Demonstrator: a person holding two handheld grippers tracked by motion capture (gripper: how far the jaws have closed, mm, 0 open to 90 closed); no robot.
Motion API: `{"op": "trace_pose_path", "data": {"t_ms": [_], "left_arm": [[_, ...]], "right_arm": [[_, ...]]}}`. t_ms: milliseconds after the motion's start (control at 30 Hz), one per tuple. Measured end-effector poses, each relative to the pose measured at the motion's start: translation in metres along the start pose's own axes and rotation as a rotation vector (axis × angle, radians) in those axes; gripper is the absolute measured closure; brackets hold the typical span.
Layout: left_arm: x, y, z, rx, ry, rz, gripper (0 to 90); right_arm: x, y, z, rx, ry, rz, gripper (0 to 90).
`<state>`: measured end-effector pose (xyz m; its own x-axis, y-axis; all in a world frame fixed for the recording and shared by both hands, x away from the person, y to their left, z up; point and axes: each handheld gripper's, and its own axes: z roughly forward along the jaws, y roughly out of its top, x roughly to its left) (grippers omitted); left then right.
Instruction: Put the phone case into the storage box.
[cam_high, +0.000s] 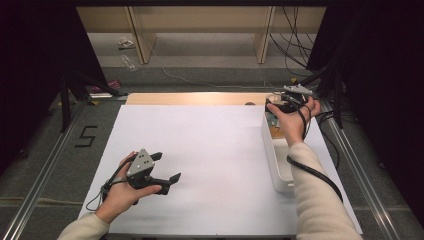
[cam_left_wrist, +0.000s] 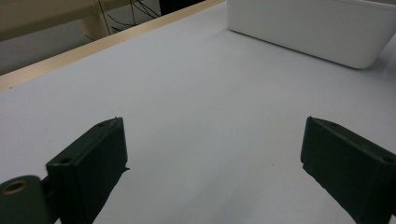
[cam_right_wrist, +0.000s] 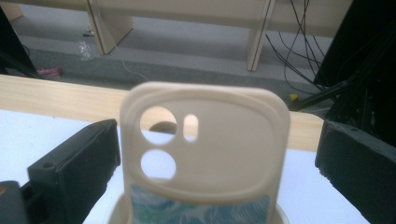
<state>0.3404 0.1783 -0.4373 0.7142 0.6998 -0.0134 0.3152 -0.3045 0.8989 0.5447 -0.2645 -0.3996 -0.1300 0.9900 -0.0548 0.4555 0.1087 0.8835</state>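
Note:
A cream phone case (cam_right_wrist: 210, 158) with camera cut-outs stands upright between my right gripper's (cam_right_wrist: 219, 135) jaws. The jaws are spread wide, with a gap on the case's right side, so they do not press on it. The case's lower end sits inside a rounded cream rim beside a blue-green patterned piece (cam_right_wrist: 201, 207). In the high view my right gripper (cam_high: 280, 106) hovers over the far end of a white bin (cam_high: 272, 155). My left gripper (cam_high: 167, 166) rests low over the white table sheet at the near left, open, with nothing between its jaws (cam_left_wrist: 212, 140).
The white bin (cam_left_wrist: 308, 28) lies along the right side of the white sheet (cam_high: 200, 150). A wooden strip (cam_high: 195, 98) edges the table's far side. Beyond it are shelf legs and cables on the floor. Black stands flank both sides.

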Motion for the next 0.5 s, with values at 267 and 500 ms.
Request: {"op": "trace_pose_path", "data": {"t_ms": [267, 500], "left_arm": [[0.0, 0.0, 0.001, -0.001, -0.003, -0.004, 7.3], [0.0, 0.0, 0.001, -0.002, -0.003, -0.006, 7.3]], "right_arm": [[-0.001, -0.006, -0.014, 0.005, 0.015, 0.004, 1.8], [0.0, -0.011, -0.026, 0.019, 0.039, 0.016, 4.4]]}}
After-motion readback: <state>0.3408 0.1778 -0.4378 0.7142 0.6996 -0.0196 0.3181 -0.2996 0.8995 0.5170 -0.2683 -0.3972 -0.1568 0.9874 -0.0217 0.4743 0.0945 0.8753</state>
